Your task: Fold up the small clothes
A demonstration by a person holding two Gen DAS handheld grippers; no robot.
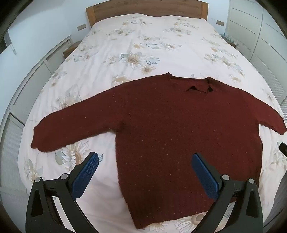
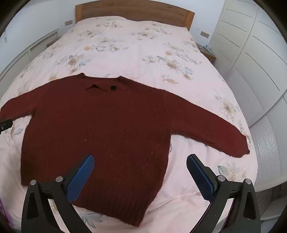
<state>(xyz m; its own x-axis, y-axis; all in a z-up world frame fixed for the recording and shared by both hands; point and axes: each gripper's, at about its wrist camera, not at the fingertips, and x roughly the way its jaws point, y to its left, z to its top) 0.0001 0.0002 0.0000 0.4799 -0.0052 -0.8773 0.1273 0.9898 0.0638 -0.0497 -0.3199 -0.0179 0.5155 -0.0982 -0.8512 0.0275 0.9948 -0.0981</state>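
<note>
Sweater (image 1: pixel 179 129), one, lies flat on bed (image 1: pixel 143 44); left gripper (image 1: pixel 145 161) and right gripper (image 2: pixel 140 163) both spread

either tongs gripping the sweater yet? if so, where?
No. Left tongs and right tongs are both open, holding nothing; the dark red sweater lies spread flat on the bed.

Home bedroom, bed (image 1: pixel 143 44), headboard (image 1: pixel 147 9), wardrobe (image 2: pixel 251 53)
</note>
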